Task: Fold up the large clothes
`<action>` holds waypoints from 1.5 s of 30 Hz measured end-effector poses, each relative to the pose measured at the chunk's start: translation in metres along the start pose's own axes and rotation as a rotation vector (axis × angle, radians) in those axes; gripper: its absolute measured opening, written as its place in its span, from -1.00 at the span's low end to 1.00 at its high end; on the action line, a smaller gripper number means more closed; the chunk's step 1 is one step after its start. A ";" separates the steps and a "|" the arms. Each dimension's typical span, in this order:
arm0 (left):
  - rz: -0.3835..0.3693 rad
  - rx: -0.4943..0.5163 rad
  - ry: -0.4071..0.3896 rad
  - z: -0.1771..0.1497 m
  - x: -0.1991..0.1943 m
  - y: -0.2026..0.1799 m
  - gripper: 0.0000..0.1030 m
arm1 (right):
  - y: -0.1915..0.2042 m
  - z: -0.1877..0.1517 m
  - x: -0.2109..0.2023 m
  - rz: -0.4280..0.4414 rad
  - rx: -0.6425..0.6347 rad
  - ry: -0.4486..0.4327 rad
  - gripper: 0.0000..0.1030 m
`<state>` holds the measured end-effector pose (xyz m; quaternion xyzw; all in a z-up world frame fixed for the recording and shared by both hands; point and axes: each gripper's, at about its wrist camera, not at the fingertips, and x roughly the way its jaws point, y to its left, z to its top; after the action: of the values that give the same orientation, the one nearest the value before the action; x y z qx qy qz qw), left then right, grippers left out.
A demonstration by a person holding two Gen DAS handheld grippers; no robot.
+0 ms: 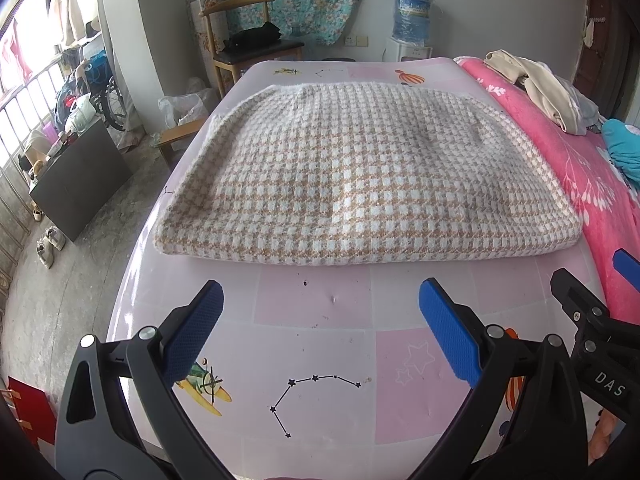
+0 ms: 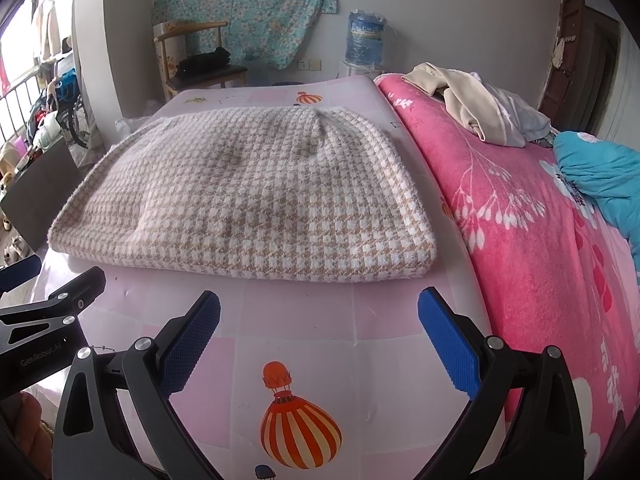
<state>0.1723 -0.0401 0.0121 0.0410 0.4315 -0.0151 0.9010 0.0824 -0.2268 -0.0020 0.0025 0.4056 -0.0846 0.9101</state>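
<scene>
Left claw (image 1: 320, 332), right claw (image 2: 319, 334) both spread, empty; folded houndstooth garment (image 1: 360, 176) straight ahead, long axis crosswise, near bed's (image 1: 320, 312) front edge, equidistant.

Legible markings: "DAS" on the right gripper (image 1: 624, 276) body; "GenRobot.AI" on the left gripper (image 2: 24, 276) body. Nothing else readable.

beige-and-white houndstooth garment (image 1: 360, 168), pink floral blanket (image 2: 520, 220), blue gripper pads (image 1: 448, 332)

A lived-in home bedroom: a bed (image 1: 320, 344) under a pink patterned mat, a pink floral blanket (image 2: 520, 220) to its right, a wooden chair (image 1: 248, 40) and water dispenser (image 1: 412, 20) against the far wall.
</scene>
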 end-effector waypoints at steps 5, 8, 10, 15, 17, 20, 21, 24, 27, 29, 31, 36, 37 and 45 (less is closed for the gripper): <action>0.000 0.000 -0.002 0.000 0.000 0.001 0.84 | 0.000 0.000 0.000 0.001 0.000 -0.001 0.87; 0.000 -0.002 -0.001 0.000 0.000 0.001 0.84 | 0.001 0.000 0.000 0.003 0.000 -0.003 0.88; 0.000 -0.001 -0.003 0.000 0.000 0.001 0.84 | 0.000 0.001 -0.001 0.010 0.003 -0.007 0.88; 0.014 0.002 -0.025 0.008 0.005 0.007 0.84 | -0.009 0.005 0.001 0.025 0.014 -0.031 0.87; 0.033 0.009 -0.032 0.016 0.014 0.012 0.84 | -0.017 0.006 0.005 0.023 0.017 -0.037 0.87; 0.047 0.017 -0.034 0.027 0.030 0.021 0.84 | -0.032 0.009 0.015 0.027 0.035 -0.023 0.87; 0.050 0.021 -0.037 0.031 0.035 0.023 0.84 | -0.037 0.011 0.019 0.028 0.047 -0.010 0.87; 0.041 0.024 -0.029 0.042 0.052 0.027 0.84 | -0.052 0.018 0.029 0.054 0.074 0.007 0.87; 0.047 0.017 -0.018 0.050 0.069 0.030 0.84 | -0.065 0.030 0.036 0.092 0.093 -0.012 0.87; 0.052 0.015 -0.004 0.052 0.081 0.031 0.84 | -0.073 0.038 0.044 0.113 0.107 -0.013 0.87; 0.050 0.007 0.018 0.053 0.090 0.033 0.84 | -0.080 0.046 0.055 0.127 0.119 -0.007 0.82; 0.051 -0.008 0.063 0.050 0.106 0.034 0.84 | -0.094 0.069 0.084 0.130 0.128 0.018 0.30; 0.051 -0.008 0.066 0.049 0.108 0.034 0.84 | -0.096 0.073 0.089 0.140 0.127 0.022 0.21; 0.054 -0.004 0.069 0.051 0.114 0.033 0.84 | -0.108 0.085 0.132 0.207 0.163 0.120 -0.60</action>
<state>0.2855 -0.0112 -0.0429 0.0515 0.4613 0.0117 0.8857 0.2152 -0.3597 -0.0354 0.1234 0.4485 -0.0228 0.8849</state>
